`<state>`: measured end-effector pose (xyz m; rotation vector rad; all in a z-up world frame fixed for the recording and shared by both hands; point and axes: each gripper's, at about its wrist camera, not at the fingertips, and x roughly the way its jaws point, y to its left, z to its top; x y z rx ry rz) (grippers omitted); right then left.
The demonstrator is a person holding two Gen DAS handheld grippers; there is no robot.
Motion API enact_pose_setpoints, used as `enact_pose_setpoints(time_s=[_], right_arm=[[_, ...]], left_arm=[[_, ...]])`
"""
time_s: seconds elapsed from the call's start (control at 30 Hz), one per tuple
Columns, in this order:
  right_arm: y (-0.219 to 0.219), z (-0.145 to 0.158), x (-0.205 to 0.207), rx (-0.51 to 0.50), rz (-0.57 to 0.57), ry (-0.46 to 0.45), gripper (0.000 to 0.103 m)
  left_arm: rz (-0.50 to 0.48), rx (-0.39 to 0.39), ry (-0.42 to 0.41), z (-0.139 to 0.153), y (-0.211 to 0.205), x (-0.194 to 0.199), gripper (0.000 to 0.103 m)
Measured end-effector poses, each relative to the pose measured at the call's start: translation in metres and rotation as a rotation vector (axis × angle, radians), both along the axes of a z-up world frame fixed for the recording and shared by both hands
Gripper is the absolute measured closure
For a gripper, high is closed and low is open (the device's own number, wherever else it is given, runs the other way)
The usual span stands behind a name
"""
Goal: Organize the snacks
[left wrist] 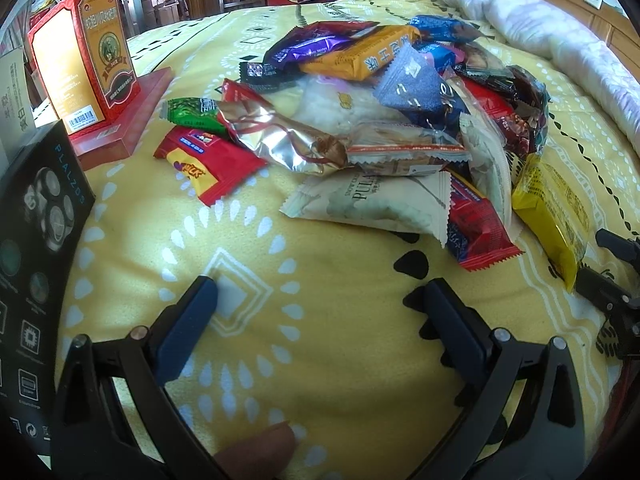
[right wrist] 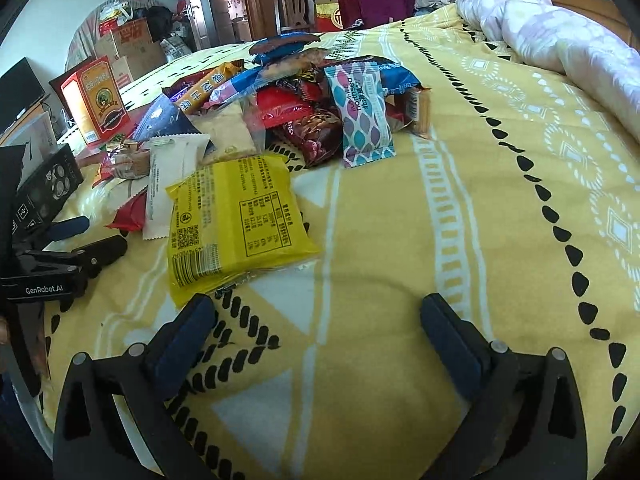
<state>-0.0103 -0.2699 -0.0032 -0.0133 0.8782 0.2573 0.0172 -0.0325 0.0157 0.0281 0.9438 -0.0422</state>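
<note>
Yellow blanket point(right wrist: 400, 240) under both grippers, left point(left wrist: 320, 292) and right point(right wrist: 316, 312), tilted down, jaws wide, empty.

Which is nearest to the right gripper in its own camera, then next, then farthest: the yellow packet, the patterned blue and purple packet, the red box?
1. Yellow packet, just ahead, left.
2. Patterned packet, pile's right edge.
3. Red box, far left.

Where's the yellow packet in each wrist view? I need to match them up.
Left wrist: yellow packet at the right edge, at the near right end of the snack pile.
Right wrist: same packet left of centre, just ahead of the left finger.
Shared landmark: red box, standing upper left in both.
</note>
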Motion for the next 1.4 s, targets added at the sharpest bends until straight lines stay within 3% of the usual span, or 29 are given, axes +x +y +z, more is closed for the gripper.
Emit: enact_pose_setpoints(time_s=[1.4], right_arm=[[-0.0012,-0.0037,0.0032,0.008,-0.003,0.006,0.000]], left_arm=[[0.000,0.024,0.009,-0.0025,-0.0013,0.0035,0.000]])
